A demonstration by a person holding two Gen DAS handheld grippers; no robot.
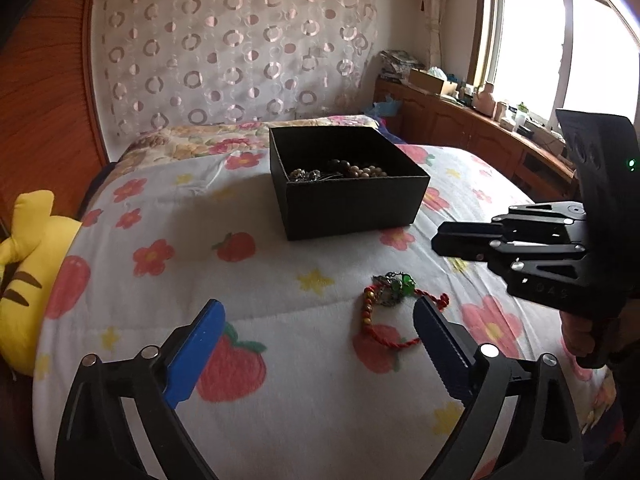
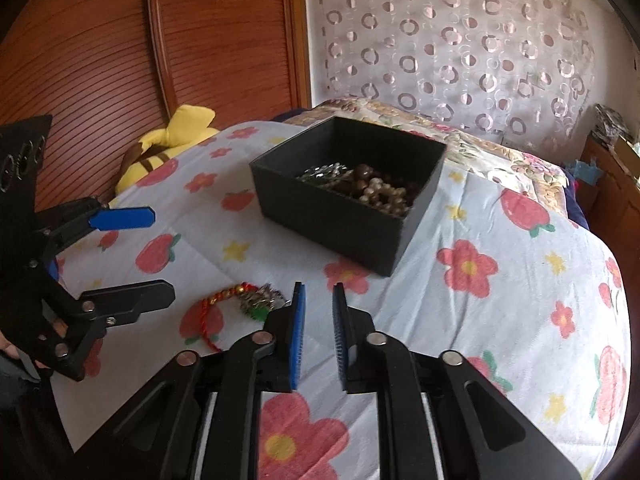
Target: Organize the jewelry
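Observation:
A red cord bracelet with beads, tangled with a silver charm set with green stones point(image 1: 386, 292) point(image 2: 240, 300), lies on the flowered bedspread. My left gripper point(image 1: 318, 303) point(image 2: 164, 253) hovers over it, open wide; the bracelet shows just inside its right finger point(image 1: 436, 344), not pinched. My right gripper point(image 2: 319, 287) point(image 1: 434, 244) sits just right of the jewelry, its blue pads a narrow gap apart with only bedspread between them. Behind stands an open black box point(image 1: 352, 208) point(image 2: 328, 220) holding bead strings and silver pieces point(image 1: 360, 170) point(image 2: 376, 190).
A yellow striped plush toy point(image 1: 28, 280) point(image 2: 168, 148) lies at the bed's left edge by a wooden wardrobe point(image 2: 120, 60). A cluttered wooden sideboard point(image 1: 480, 120) runs under the window on the right. A sheer circle-patterned curtain point(image 1: 240, 48) hangs behind the bed.

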